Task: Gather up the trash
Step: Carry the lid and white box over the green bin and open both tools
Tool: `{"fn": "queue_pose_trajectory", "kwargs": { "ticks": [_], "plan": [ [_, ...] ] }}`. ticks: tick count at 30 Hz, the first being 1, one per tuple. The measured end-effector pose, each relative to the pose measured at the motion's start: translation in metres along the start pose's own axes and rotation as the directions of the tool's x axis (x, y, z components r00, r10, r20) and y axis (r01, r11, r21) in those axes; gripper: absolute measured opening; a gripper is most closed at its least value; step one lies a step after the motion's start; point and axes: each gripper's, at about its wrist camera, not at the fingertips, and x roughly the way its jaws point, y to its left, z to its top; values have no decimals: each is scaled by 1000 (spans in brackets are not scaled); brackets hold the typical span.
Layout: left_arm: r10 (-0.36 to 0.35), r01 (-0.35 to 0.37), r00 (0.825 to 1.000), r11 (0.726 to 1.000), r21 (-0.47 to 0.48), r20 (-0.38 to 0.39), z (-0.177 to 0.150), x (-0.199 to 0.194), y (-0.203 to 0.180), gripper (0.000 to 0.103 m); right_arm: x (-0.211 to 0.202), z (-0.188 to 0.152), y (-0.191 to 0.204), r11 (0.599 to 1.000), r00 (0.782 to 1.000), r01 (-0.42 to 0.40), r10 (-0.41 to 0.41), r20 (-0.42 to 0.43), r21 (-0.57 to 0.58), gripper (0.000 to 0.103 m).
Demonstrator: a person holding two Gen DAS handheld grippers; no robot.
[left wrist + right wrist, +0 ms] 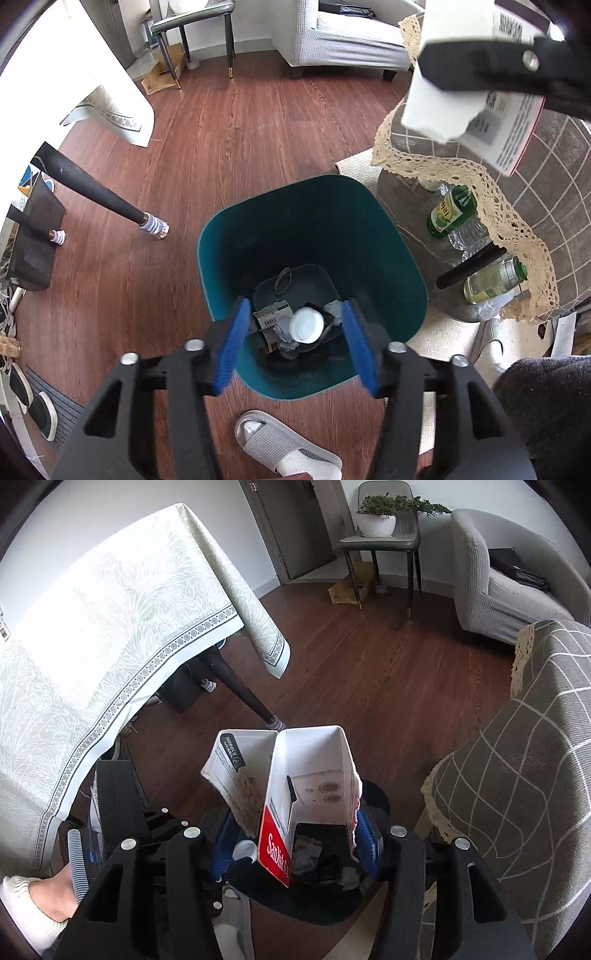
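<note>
**Torn carton held over the teal bin**

The right gripper has its jaws clamped on a torn white cardboard carton with a red printed side; its blue pads are mostly hidden behind the carton's walls. The left gripper has its jaws apart and empty, poised above the open mouth of a teal plastic waste bin.

In the left wrist view the bin's bottom shows a round white lid, a printed paper scrap and crumpled wrappers; the small items are hard to identify. The carton appears there at upper right, cut off by the frame edge, crossed by a black finger of the right gripper.

The right wrist view shows only a dark sliver of the bin under the carton. It alone shows the pale patterned tablecloth and a potted plant on a grey chair. Only the left view shows green glass bottles under the lace-edged grey checked cloth and a grey slipper on the wooden floor.
</note>
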Motion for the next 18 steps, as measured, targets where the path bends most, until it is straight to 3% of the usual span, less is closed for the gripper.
{"fn": "queue_pose_trajectory", "kwargs": {
  "ticks": [9,18],
  "plan": [
    [9,-7,999,999,-42,43,1,-14,17,71,24,-3,-3,1000,999,20,-20,-40,8,56],
    [19,-3,989,994,-106,145,11,-53,32,81,62,-13,-2,999,990,49,-50,-132,-8,56]
  ]
}}
